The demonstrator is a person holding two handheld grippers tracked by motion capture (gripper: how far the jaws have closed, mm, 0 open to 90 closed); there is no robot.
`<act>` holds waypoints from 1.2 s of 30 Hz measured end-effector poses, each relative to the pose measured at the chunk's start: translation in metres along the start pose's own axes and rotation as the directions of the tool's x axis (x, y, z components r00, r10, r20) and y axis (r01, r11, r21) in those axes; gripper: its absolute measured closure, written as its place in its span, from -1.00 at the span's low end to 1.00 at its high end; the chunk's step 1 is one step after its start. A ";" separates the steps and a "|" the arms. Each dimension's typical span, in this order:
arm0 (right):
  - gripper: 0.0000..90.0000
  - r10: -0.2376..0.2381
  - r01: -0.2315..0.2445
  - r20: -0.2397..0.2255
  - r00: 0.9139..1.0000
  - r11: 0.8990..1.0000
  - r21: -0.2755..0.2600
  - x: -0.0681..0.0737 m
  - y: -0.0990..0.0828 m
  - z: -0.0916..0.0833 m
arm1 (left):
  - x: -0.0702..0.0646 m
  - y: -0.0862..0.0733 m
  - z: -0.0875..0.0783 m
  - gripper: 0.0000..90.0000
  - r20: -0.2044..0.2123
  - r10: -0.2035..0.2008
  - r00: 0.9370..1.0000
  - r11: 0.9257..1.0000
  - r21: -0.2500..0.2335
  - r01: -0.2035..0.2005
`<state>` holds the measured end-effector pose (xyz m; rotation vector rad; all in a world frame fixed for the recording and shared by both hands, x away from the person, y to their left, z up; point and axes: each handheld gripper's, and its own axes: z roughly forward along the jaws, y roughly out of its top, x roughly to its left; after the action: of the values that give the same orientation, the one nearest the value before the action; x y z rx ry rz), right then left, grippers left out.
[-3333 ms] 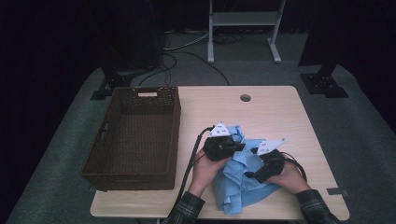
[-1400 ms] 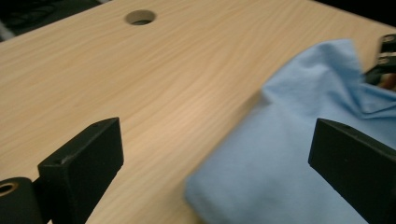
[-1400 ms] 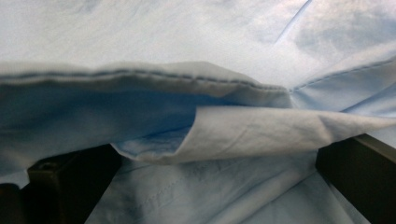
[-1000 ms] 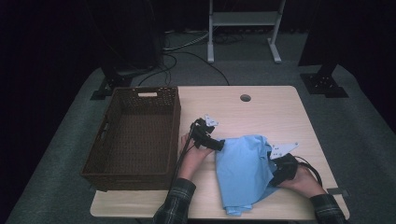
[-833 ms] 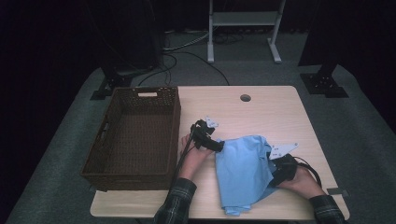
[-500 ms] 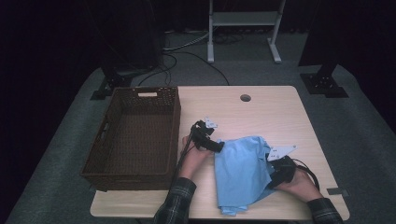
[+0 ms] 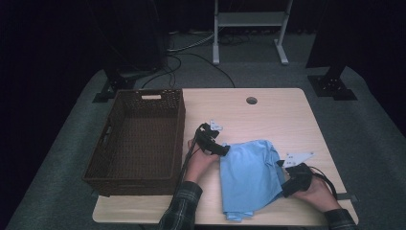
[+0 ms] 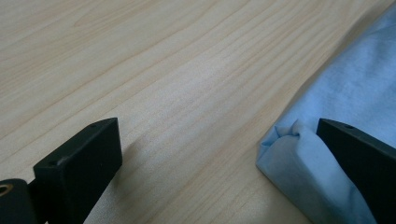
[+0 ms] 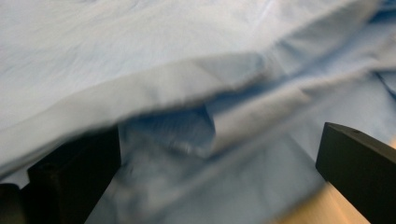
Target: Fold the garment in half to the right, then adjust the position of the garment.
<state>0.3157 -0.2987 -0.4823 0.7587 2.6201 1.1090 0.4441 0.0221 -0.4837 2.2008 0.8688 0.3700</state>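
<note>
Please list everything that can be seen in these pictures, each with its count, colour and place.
cloth: one, light blue, folded on the table's near right part
basket: one, dark brown, on the table's left side
table: one, light wood, with a round hole near its far edge
stand: one, grey, on the floor behind
left gripper: one, black, jaws open at the cloth's left corner
right gripper: one, black, jaws open at the cloth's right edge

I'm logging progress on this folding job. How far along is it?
Done: the blue cloth lies folded into a rough rectangle on the table. In hand: the left gripper and right gripper sit open at its opposite edges. Left: the wicker basket holds nothing yet.
</note>
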 end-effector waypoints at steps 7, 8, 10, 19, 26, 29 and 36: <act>-1.00 0.053 -0.053 0.047 0.997 0.998 -0.017 -0.005 -0.021 -0.036 | 0.001 0.001 0.001 -1.00 0.004 0.009 1.000 1.000 0.007 -0.009; -1.00 0.058 -0.057 0.054 0.997 0.998 -0.024 -0.005 -0.022 -0.039 | 0.001 0.001 0.001 -1.00 0.005 0.009 1.000 1.000 0.007 -0.009; -1.00 0.069 -0.067 0.056 0.996 0.997 -0.038 -0.007 -0.023 -0.045 | 0.001 0.001 0.001 -1.00 0.005 0.011 1.000 1.000 0.009 -0.011; -1.00 0.081 -0.079 0.019 0.997 0.992 -0.101 -0.011 0.000 -0.043 | 0.001 0.001 0.001 -1.00 0.005 0.011 1.000 1.000 0.008 -0.011; -1.00 0.106 -0.103 0.015 0.994 0.986 -0.127 -0.024 0.021 -0.030 | 0.001 0.001 0.001 -1.00 0.004 0.009 1.000 1.000 0.007 -0.009; -1.00 0.114 -0.111 0.016 0.993 0.984 -0.138 -0.031 0.027 -0.024 | 0.001 0.001 0.001 -1.00 0.004 0.011 1.000 1.000 0.008 -0.011; -1.00 0.117 -0.109 0.033 0.993 0.979 -0.173 -0.040 0.042 -0.020 | 0.001 0.001 0.001 -1.00 0.004 0.011 1.000 1.000 0.008 -0.011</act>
<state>0.3585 -0.3071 -0.4391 0.8922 2.4345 1.3131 0.4458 0.0218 -0.4837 2.2136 0.8580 0.3672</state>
